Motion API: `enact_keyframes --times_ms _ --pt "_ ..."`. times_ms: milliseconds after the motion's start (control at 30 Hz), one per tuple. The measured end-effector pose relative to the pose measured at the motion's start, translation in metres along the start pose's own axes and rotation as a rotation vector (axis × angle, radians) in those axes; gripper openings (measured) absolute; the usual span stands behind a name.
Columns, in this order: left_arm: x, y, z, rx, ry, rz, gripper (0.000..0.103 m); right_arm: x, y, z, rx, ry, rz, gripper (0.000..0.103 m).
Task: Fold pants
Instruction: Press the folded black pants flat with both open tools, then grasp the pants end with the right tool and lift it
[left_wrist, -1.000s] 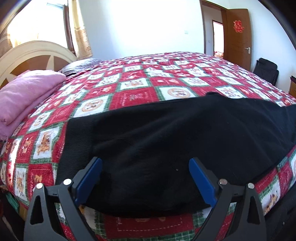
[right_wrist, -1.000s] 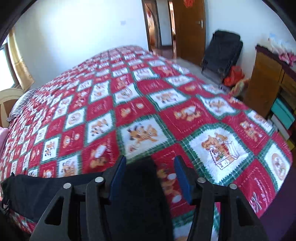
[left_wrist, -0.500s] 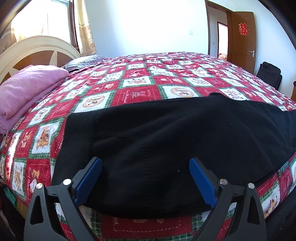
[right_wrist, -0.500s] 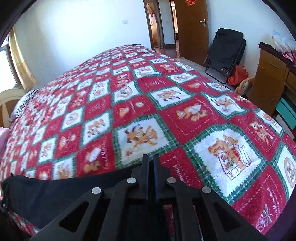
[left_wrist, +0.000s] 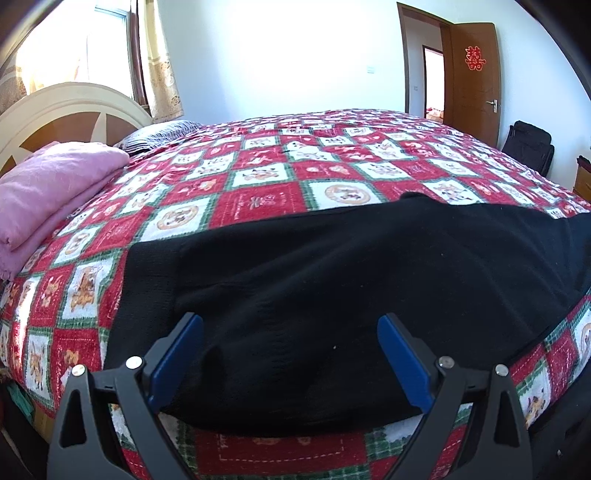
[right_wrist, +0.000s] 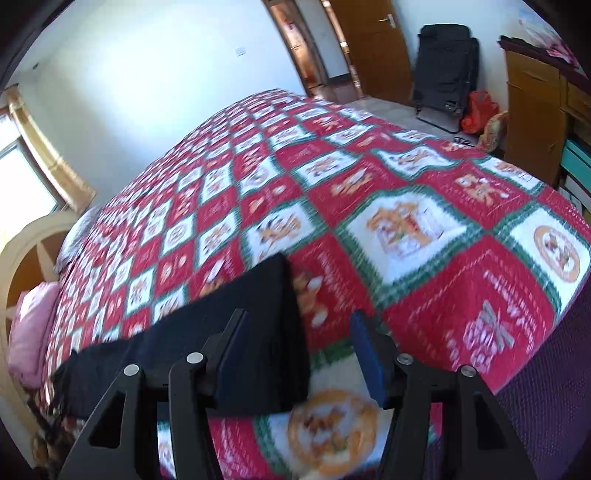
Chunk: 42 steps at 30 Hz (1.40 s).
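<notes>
Black pants (left_wrist: 332, 280) lie flat along the near edge of a bed with a red, white and green patterned cover (left_wrist: 266, 184). My left gripper (left_wrist: 290, 354) is open, its blue-padded jaws wide apart just above the waist end of the pants. In the right wrist view the leg end of the pants (right_wrist: 236, 325) lies on the cover. My right gripper (right_wrist: 295, 350) is open over that leg end, its left finger above the cloth and its right finger above the cover. The right view is blurred.
Folded pink bedding (left_wrist: 48, 192) and a striped pillow (left_wrist: 159, 134) lie by the headboard (left_wrist: 66, 114) at left. An open wooden door (left_wrist: 476, 77), a black folded chair (right_wrist: 443, 74) and a wooden cabinet (right_wrist: 535, 110) stand beyond the bed's foot.
My right gripper was open a second ago, shut at half a second ago, and is open again now, having swung sideways. The left gripper has stayed open over the waist, tilting up a little.
</notes>
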<state>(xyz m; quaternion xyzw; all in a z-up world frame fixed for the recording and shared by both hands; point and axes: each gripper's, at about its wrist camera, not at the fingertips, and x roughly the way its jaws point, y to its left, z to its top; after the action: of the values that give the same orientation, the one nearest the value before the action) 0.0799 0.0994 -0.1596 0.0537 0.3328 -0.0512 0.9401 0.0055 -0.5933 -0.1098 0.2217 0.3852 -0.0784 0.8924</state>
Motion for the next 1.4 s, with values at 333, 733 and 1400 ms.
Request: enact_keyframes --times_ms 333,733,1400 --pt "0.008 0.01 -0.005 -0.03 0.01 0.019 0.099 0.024 0.019 -0.008 -0.088 0.027 -0.02 0.039" --pt "0.008 0.011 -0.003 -0.047 0.023 -0.004 0.099 0.014 0.024 -0.011 -0.037 0.001 0.044 0.014" --pt "-0.013 -0.021 0.012 0.013 -0.02 -0.111 0.099 -0.016 0.201 -0.034 -0.267 -0.064 0.223 0.014"
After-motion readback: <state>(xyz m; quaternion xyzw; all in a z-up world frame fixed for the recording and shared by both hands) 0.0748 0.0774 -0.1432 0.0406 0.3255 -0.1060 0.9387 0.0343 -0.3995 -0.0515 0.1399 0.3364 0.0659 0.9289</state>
